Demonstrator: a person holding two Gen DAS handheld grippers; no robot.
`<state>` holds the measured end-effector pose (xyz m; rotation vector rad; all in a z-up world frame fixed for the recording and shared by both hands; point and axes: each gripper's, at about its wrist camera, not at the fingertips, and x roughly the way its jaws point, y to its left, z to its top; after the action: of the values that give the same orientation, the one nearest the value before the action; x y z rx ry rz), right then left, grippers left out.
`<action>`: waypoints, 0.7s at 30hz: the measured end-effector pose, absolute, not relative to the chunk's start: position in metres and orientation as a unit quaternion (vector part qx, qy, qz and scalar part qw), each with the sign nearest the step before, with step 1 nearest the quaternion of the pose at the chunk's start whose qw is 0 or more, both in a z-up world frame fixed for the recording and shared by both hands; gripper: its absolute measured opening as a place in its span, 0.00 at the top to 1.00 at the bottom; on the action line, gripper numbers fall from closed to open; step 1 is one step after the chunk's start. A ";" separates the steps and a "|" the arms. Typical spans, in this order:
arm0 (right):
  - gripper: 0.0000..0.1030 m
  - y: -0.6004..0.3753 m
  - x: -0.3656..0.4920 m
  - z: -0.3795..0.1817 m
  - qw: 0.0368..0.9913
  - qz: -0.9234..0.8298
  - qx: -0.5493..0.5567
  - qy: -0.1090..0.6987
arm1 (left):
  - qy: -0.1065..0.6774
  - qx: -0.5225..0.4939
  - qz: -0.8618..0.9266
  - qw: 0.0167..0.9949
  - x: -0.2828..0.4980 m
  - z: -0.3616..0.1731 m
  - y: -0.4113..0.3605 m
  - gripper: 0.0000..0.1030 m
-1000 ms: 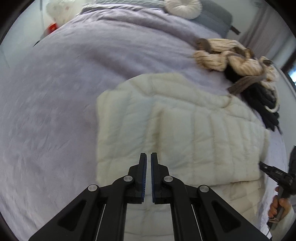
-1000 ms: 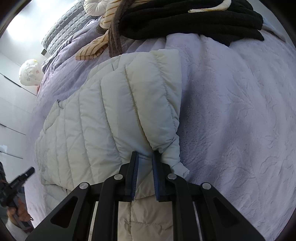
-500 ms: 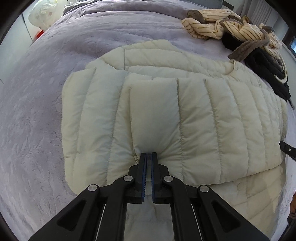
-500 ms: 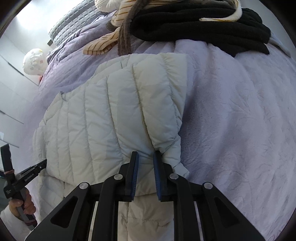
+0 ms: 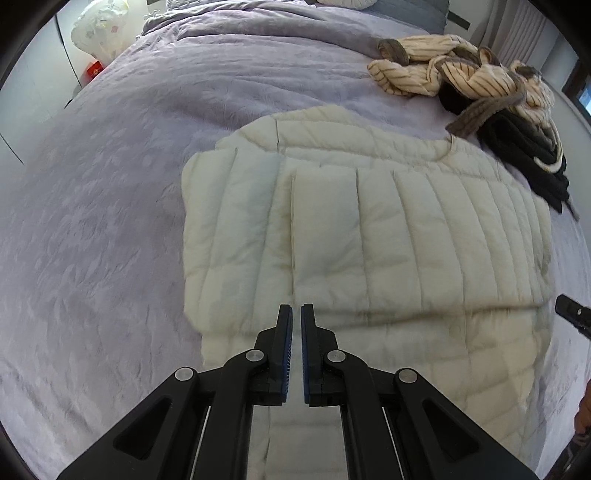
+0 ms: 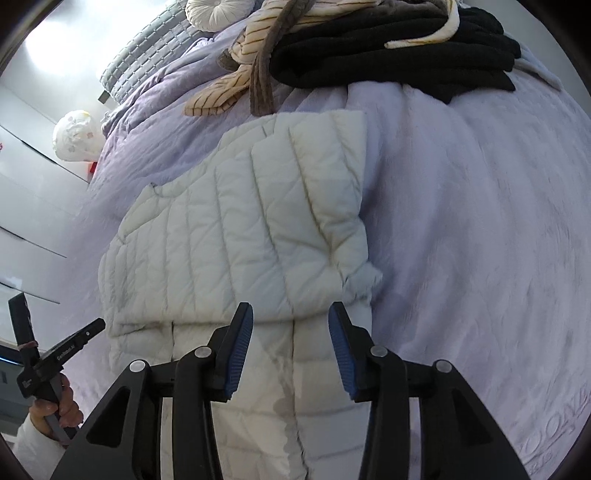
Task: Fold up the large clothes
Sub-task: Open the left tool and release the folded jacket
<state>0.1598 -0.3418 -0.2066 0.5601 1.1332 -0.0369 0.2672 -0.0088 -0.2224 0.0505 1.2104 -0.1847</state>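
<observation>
A cream quilted puffer jacket point(image 5: 388, 229) lies on the lilac bedspread, its upper part folded down over the lower part. It also shows in the right wrist view point(image 6: 258, 229). My left gripper point(image 5: 296, 314) is shut and empty, just above the fold's near edge. My right gripper point(image 6: 290, 317) is open and empty, its fingers apart over the fold's edge beside a bunched sleeve cuff point(image 6: 364, 278). The left gripper also appears at the left edge of the right wrist view point(image 6: 74, 339).
A pile of striped cream and black clothes point(image 5: 491, 96) lies beyond the jacket, also in the right wrist view point(image 6: 388, 48). The lilac bedspread point(image 5: 92, 221) stretches to the left. A round pillow point(image 6: 218, 11) and grey headboard sit at the far end.
My right gripper has opened and let go of the jacket's folded edge. My left gripper has drawn back from the fold, and it stays shut.
</observation>
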 end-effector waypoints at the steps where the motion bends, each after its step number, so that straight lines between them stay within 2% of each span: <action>1: 0.52 -0.341 0.157 -0.207 0.806 -0.017 0.263 0.530 | 0.569 0.028 -0.080 0.818 0.263 -0.221 -0.008 0.95; 4: 0.46 -0.337 0.148 -0.204 0.806 -0.014 0.261 0.531 | 0.568 0.024 -0.072 0.819 0.249 -0.218 -0.002 0.95; 8: 0.42 -0.331 0.137 -0.199 0.806 -0.010 0.258 0.532 | 0.561 0.032 -0.068 0.825 0.233 -0.214 0.002 0.94; 10: 0.30 -0.328 0.131 -0.197 0.805 -0.006 0.264 0.532 | 0.564 0.031 -0.070 0.822 0.227 -0.214 0.006 0.94; 14: 0.29 -0.319 0.119 -0.194 0.800 0.003 0.271 0.535 | 0.574 0.019 -0.074 0.815 0.214 -0.216 0.013 0.94; 16: 0.20 -0.315 0.113 -0.194 0.797 0.004 0.273 0.539 | 0.577 0.018 -0.073 0.814 0.207 -0.216 0.017 0.94; 17: 0.20 -0.313 0.110 -0.194 0.796 0.005 0.274 0.539 | 0.577 0.016 -0.072 0.814 0.202 -0.217 0.019 0.91; 18: 0.20 -0.311 0.106 -0.194 0.795 0.007 0.275 0.540 | 0.579 0.012 -0.071 0.812 0.198 -0.217 0.022 0.49; 19: 0.20 -0.309 0.103 -0.193 0.795 0.008 0.275 0.542 | 0.581 0.009 -0.068 0.811 0.195 -0.217 0.024 0.12; 20: 0.20 -0.307 0.100 -0.192 0.794 0.009 0.274 0.543 | 0.578 0.008 -0.052 0.815 0.190 -0.217 0.028 0.03; 21: 0.20 -0.304 0.097 -0.192 0.793 0.009 0.274 0.544 | 0.574 0.010 -0.049 0.817 0.187 -0.216 0.031 0.01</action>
<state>0.0972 -0.3041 -0.1918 0.5894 1.1704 0.0191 0.1870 0.0311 -0.2163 0.0217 1.2240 -0.1051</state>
